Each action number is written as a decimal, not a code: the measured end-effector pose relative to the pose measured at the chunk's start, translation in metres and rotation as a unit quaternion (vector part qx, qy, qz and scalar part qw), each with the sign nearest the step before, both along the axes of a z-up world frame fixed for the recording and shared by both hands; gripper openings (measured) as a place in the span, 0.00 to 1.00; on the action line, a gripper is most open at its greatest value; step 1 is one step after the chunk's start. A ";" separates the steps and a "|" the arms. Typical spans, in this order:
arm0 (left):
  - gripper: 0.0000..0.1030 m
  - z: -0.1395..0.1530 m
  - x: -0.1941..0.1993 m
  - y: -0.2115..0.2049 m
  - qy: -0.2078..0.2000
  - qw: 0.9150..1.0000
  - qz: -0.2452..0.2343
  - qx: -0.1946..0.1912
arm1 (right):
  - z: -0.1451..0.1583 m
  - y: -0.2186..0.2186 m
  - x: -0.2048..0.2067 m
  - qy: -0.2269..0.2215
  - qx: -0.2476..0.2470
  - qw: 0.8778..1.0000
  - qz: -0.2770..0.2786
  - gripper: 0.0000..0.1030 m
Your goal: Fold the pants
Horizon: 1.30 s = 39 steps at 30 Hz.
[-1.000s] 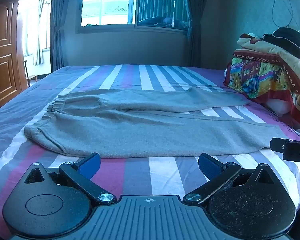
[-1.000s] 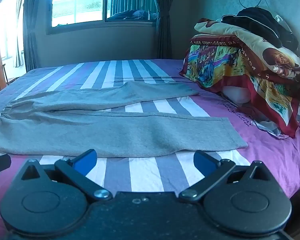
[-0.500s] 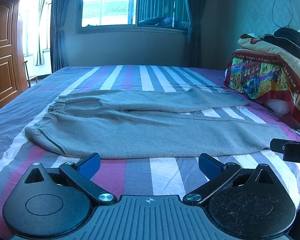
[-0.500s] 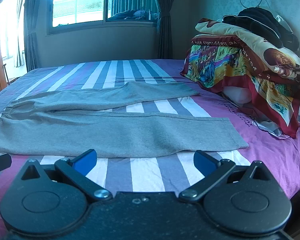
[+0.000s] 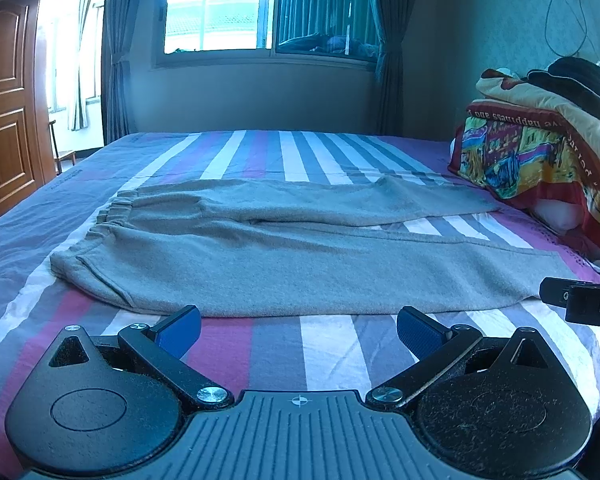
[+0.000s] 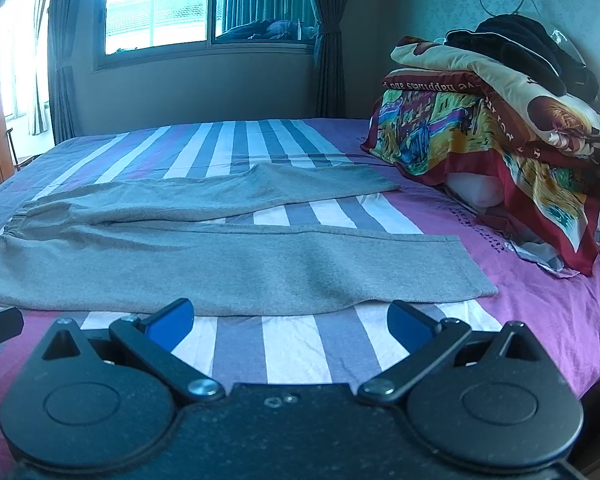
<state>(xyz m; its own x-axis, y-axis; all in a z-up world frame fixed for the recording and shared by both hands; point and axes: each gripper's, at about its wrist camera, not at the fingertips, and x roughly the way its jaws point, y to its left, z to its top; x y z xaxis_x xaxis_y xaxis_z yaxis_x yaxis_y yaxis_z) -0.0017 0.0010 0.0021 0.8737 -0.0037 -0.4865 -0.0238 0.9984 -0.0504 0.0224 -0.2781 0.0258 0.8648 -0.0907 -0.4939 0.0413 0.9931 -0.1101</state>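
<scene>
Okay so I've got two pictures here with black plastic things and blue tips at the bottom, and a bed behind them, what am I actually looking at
Those black parts are two handheld grippers, one in each of a person's hands, each with a camera looking forward along its two blue-padded fingers. One picture comes from the left gripper, the other from the right gripper. Both are open and hold nothing. Ahead, grey sweatpants lie spread flat on a striped bedsheet, waistband to the left, legs apart and pointing right. At the right sits a pile of folded colourful blankets with dark clothing on top. The sweatpants are not folded yet.
</scene>
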 end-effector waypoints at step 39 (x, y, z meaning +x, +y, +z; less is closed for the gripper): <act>1.00 0.014 0.110 0.056 -0.004 0.999 0.011 0.035 | 0.021 0.000 0.061 -0.018 0.037 0.992 0.118 0.99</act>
